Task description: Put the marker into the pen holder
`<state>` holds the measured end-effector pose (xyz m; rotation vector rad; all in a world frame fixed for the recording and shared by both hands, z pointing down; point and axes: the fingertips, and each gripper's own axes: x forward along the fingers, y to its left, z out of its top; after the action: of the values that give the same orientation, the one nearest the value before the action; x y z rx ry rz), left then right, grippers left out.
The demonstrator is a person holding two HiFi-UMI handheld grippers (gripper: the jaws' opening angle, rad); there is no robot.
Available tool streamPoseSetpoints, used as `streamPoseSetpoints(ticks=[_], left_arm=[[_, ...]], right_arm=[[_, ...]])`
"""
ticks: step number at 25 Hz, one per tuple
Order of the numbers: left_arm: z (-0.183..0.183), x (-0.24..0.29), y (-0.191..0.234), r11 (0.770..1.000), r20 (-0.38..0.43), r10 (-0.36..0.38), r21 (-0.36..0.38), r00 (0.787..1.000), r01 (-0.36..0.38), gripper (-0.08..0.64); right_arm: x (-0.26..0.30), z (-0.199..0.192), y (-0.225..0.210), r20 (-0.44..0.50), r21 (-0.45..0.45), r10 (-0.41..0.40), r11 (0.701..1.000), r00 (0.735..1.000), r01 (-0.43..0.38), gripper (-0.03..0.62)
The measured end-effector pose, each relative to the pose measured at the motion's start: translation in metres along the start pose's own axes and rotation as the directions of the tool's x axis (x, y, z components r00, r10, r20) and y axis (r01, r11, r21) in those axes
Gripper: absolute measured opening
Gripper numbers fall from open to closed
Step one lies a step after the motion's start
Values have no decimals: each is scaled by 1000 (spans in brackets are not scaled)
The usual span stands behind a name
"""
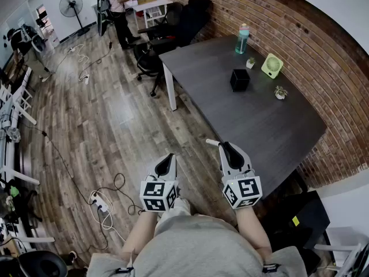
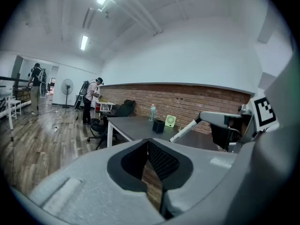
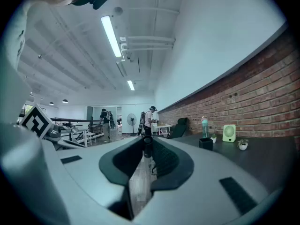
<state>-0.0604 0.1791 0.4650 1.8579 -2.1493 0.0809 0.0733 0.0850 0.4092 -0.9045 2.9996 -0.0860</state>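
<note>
The pen holder (image 1: pixel 239 79) is a black cube-shaped cup standing on the dark grey table (image 1: pixel 259 126); it also shows in the left gripper view (image 2: pixel 159 126) and the right gripper view (image 3: pixel 205 143). My right gripper (image 1: pixel 228 147) hovers over the table's near corner, shut on a white marker (image 1: pixel 212 142) that pokes out leftward. In the right gripper view, the marker (image 3: pixel 142 170) lies between the jaws with its black cap forward. My left gripper (image 1: pixel 167 158) hangs over the wood floor left of the table, shut, with nothing in it. The held marker (image 2: pixel 185 129) shows in the left gripper view.
On the table's far side stand a teal bottle (image 1: pixel 243 38), a green desk fan (image 1: pixel 272 66) and two small potted plants (image 1: pixel 280 92). Black office chairs (image 1: pixel 173 25) sit beyond the table. A person (image 1: pixel 118 4) stands at the back. Cables (image 1: pixel 104 198) lie on the floor.
</note>
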Motion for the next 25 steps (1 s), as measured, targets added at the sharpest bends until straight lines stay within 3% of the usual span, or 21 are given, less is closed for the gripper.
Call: streamPoseSetpoints(ticks=[5,13,25], left_arm=[[-5,-21,-39,999,4,-28,21,1000,28,17],[-17,-44,-57,999,1,-44,22,999,44,17],[-17,-42,-79,997,-3,-68,38,998,68,17]], right_arm=[[-47,11,4,19,-65,-9,998,1000,10,66],[-88,11,8,16,-72,-45,996,999,46,66],[-96,8,-8,19,-58,-76,995,997,77,66]])
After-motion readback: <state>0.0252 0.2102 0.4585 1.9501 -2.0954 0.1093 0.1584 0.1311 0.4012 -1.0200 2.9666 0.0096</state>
